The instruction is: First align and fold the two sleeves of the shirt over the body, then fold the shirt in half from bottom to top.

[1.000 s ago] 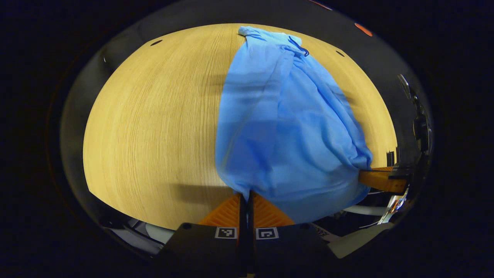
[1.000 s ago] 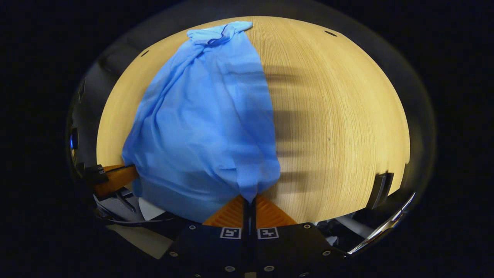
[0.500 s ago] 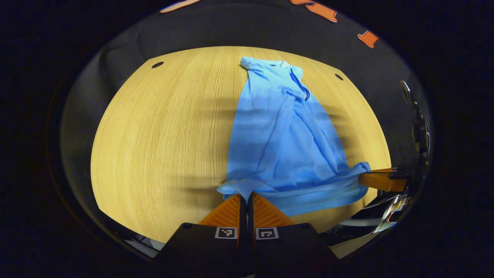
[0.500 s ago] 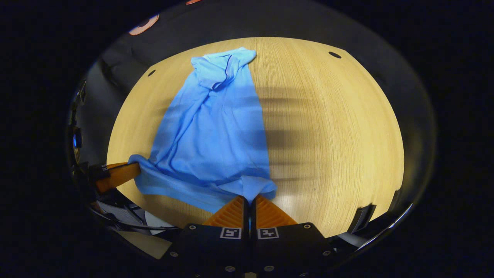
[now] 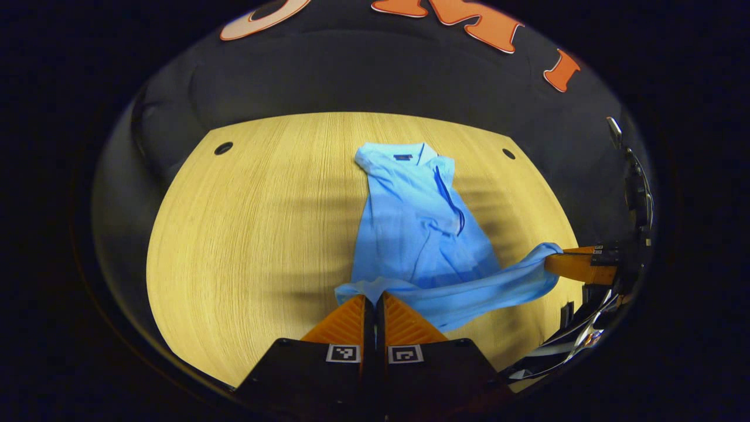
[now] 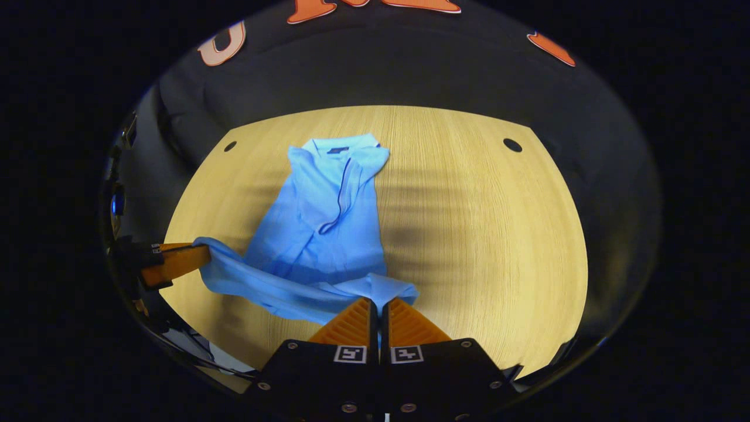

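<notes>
Bare table [image 5: 246, 234] is seen to the left of the shirt [image 5: 410, 234] and to its right [image 6: 486, 234]; the booth wall [image 6: 381, 70] bounds the far edge.

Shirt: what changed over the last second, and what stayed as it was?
Both tongs carried the shirt's bottom hem forward toward the collar, so the raised cloth dropped into a low fold over the table. Unchanged: left tongs and right tongs stayed shut on the hem corners; collar end stayed flat.

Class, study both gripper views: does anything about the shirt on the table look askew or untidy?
Yes. The blue shirt lies crooked on the table, its collar twisted and its body bunched narrow, while each claw pinches a bottom corner.
</notes>
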### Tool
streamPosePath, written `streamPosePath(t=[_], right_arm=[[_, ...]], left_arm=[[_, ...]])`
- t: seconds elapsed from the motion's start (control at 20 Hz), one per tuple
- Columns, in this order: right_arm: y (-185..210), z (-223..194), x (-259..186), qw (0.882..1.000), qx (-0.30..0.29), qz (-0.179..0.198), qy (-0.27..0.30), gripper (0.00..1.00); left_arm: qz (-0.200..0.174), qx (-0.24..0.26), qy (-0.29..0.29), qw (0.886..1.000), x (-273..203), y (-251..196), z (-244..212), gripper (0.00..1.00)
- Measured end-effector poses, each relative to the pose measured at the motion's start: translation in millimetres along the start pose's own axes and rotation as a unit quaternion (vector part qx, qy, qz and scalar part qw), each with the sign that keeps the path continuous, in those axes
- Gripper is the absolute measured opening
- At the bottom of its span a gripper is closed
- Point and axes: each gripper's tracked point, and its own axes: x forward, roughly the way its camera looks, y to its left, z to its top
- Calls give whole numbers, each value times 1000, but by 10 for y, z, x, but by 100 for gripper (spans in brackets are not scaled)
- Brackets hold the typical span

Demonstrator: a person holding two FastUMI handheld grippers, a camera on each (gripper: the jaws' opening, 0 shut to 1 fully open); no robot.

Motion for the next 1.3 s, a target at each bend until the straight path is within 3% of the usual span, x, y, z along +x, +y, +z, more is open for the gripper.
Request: streamPosePath(t=[0.8,1.05,1.15,1.3], right_arm=[[-97,1693,606,998,9,-2,-68,1],[-154,2057,923,996,12,-11,-88,0],[-231,2127,1068,995,14,-30,-92,2],[-220,2082,1209,996,32,-21,-77,4]], left_arm=[[16,-11,-62,998,761,352,1663,4],[21,-10,-68,997,1086,440,2019,4],[28,-5,-63,998,1231,476,2065,4],[41,1,-51,998,1457,506,2035,4]])
